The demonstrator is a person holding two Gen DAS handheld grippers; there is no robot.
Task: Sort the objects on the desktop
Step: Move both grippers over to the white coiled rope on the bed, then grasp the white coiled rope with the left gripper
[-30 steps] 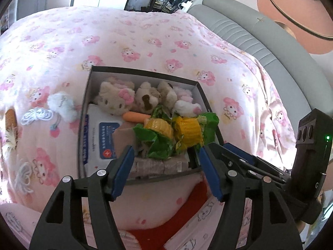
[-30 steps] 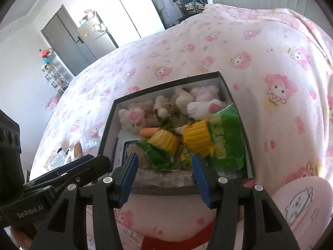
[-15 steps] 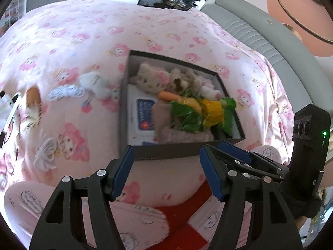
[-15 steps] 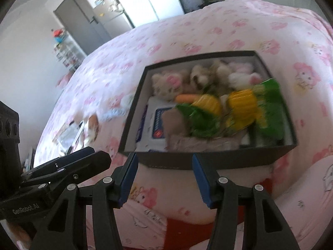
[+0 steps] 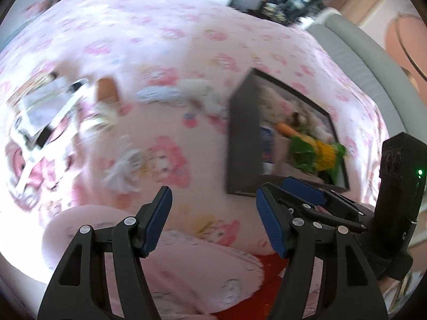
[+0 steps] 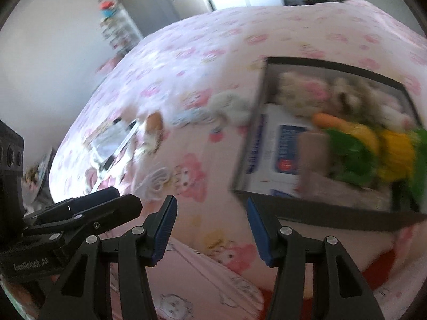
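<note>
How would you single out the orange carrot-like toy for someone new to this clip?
Find the dark open box on the pink cartoon-print cover. Inside it, the carrot toy lies between the pale plush animals and the yellow-and-green corn toys, the only plain orange piece there.

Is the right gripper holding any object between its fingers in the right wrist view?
No, the right gripper stands open with only the pink blanket visible between its blue pads.

One dark rectangular cardboard box (image 6: 307, 216) is holding two yellow toy corn cobs (image 6: 395, 157) and one orange toy carrot (image 6: 324, 120).
</note>
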